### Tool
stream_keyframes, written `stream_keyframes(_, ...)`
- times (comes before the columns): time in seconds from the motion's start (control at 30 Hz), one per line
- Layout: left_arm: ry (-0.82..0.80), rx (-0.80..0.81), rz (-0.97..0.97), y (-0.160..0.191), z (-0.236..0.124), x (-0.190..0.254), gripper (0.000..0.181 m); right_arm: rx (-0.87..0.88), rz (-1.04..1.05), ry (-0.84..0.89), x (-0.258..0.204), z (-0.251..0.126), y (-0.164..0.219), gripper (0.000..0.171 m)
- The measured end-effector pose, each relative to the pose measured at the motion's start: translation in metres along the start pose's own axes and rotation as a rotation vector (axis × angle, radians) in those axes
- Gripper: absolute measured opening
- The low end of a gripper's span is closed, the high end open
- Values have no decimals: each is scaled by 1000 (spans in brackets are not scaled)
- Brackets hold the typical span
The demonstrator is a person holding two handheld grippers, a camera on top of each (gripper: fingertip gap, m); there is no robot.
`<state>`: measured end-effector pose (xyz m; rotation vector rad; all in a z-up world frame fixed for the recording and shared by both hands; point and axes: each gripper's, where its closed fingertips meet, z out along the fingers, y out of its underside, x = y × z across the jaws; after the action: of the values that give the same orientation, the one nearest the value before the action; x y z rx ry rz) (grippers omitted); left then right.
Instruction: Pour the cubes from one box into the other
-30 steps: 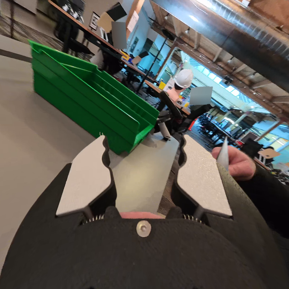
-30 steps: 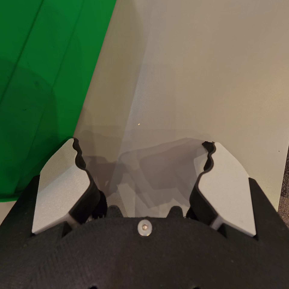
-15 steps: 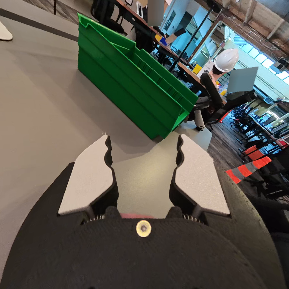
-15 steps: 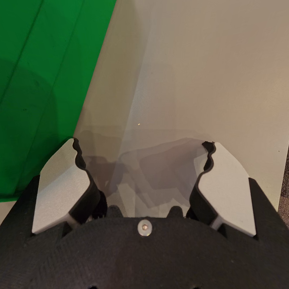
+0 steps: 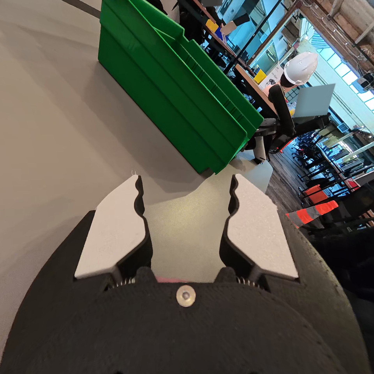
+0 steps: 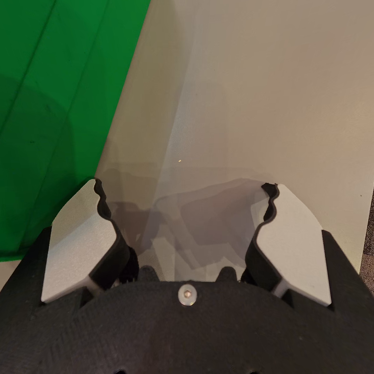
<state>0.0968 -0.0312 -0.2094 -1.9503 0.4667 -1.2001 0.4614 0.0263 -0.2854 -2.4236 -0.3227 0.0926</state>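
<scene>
I count two green boxes point(image 5: 172, 97) on my desk point(image 5: 50, 121), one nested inside the other, though I cannot tell for sure. I see two tools: my left tool point(image 5: 186, 178) and my right tool point(image 6: 182, 182), each with two fingers. Beyond the desk I see one white hard hat point(image 5: 301, 66) and one orange cone point(image 5: 311, 212).

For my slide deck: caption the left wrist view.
Open left gripper hovers over the grey table, facing a green box.
</scene>
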Motion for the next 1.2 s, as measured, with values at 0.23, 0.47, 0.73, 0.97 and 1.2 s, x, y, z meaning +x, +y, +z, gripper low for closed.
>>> stream_keyframes(0.23, 4, 21, 4, -3, -2, 1, 82, 0, 0, 0, 0, 0, 0, 142)
stream_keyframes(0.47, 12, 25, -25, -4, -5, 0, 85, 8, -96, -70, -2, 5, -8, 141)
stream_keyframes(0.73, -12, 92, -7, -18, -36, -6, 84, 2, -123, -105, 5, 11, -14, 142)
stream_keyframes(0.97, -74, 158, 21, -42, -73, -23, 84, -2, -109, -97, 3, 19, -23, 142)
stream_keyframes(1.2, -280, 182, 80, -95, -133, -58, 89, -48, -76, -68, 5, 23, -29, 136)
